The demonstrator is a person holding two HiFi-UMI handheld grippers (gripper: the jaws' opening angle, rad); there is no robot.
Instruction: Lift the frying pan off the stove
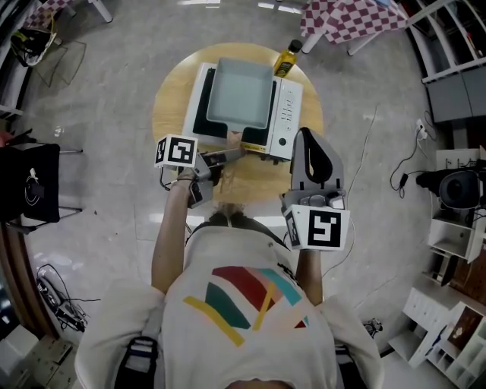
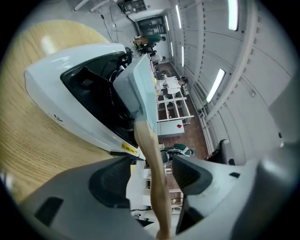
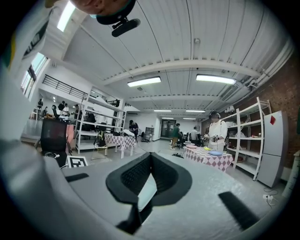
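Wooden pan handle [image 2: 147,150] lies loose inside the released left tool [image 1: 228,157]; next, clench and raise the frying pan [image 1: 239,95] off the stove [image 1: 287,114]; right tool [image 3: 150,161] clenched, empty

Yellow sticker [image 2: 128,149] on stove [image 2: 49,91]: print illegible

Pale blue-grey frying pan [image 1: 240,95] with tan wooden handle [image 2: 152,159]; white stove [image 1: 287,114], black-topped; light wood-grain table [image 1: 168,106]; yellow bottle [image 1: 286,59], black-capped; maroon-and-white checked tablecloth [image 1: 349,17]; grey left gripper [image 1: 231,154] and right gripper [image 1: 304,135], black-and-white marker squares.
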